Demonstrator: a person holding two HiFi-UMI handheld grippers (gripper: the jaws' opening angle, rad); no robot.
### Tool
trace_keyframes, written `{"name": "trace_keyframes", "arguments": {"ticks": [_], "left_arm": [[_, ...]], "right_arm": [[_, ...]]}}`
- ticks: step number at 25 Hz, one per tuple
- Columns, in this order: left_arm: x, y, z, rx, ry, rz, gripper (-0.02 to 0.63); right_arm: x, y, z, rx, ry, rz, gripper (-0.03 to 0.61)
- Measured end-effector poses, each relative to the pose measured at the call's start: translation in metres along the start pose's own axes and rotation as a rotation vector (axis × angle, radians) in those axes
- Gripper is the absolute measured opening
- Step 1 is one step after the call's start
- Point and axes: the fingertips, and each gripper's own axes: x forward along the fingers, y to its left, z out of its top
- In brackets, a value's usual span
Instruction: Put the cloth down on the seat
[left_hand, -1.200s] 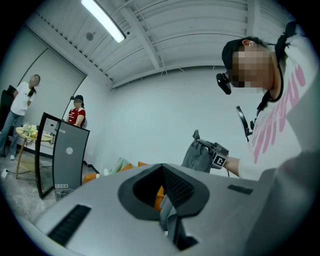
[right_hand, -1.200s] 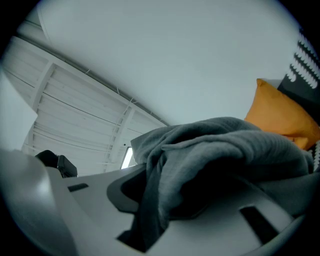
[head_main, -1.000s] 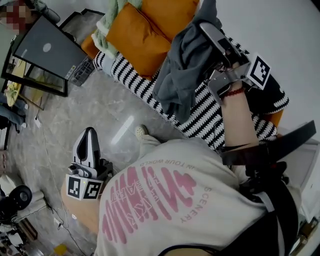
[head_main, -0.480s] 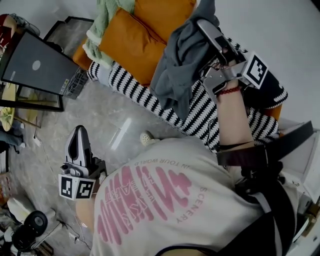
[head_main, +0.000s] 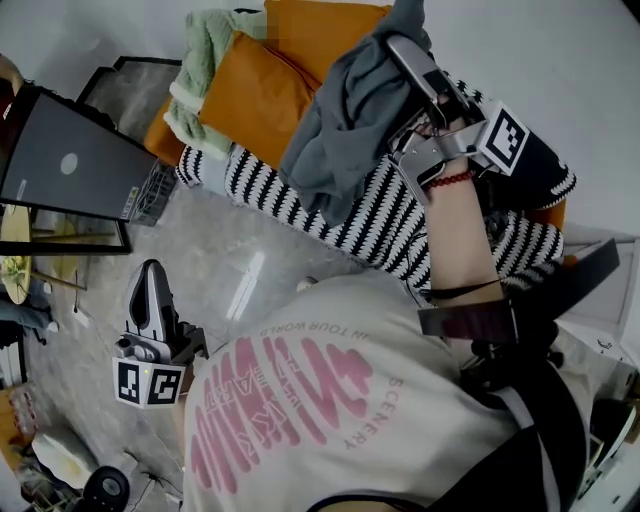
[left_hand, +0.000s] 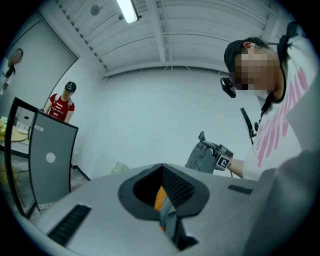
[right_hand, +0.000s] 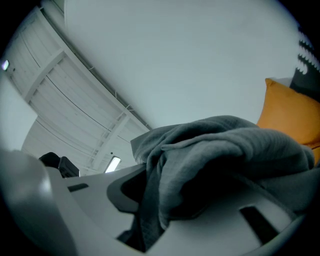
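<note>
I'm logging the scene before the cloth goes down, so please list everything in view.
Seat under a black-and-white striped cover: one, ahead of the person.
Crumpled grey cloth: one, grey, hanging from the right gripper over the seat.
Square orange cushions: two, orange, on the seat's far side.
Folded pale green blanket: one, green, beside the cushions.
Dark upright panel: one, dark grey, on the floor.
Wire basket: one, dark, between panel and seat.
Bystander in a red top: one, behind the panel.
Left gripper: white, shut, empty, over the floor.
Right gripper: shut on the cloth.

Grey marble floor (head_main: 215, 235), white wall (head_main: 560, 60), ceiling strip light (left_hand: 129, 10)
</note>
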Motion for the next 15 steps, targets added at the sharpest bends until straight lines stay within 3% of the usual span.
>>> {"name": "trace_keyframes", "arguments": {"ticks": [10, 15], "left_arm": [[0.005, 0.048, 0.007, -0.023, -0.022, -0.009, 0.009], [0.009, 0.053, 0.000, -0.065, 0.031, -0.073, 0.009]], "right_arm": [[0.032, -0.002, -0.014, -0.037, -0.011, -0.019, 0.099], [0.043, 0.010, -0.015, -0.078, 0.011, -0.008, 0.100]]}}
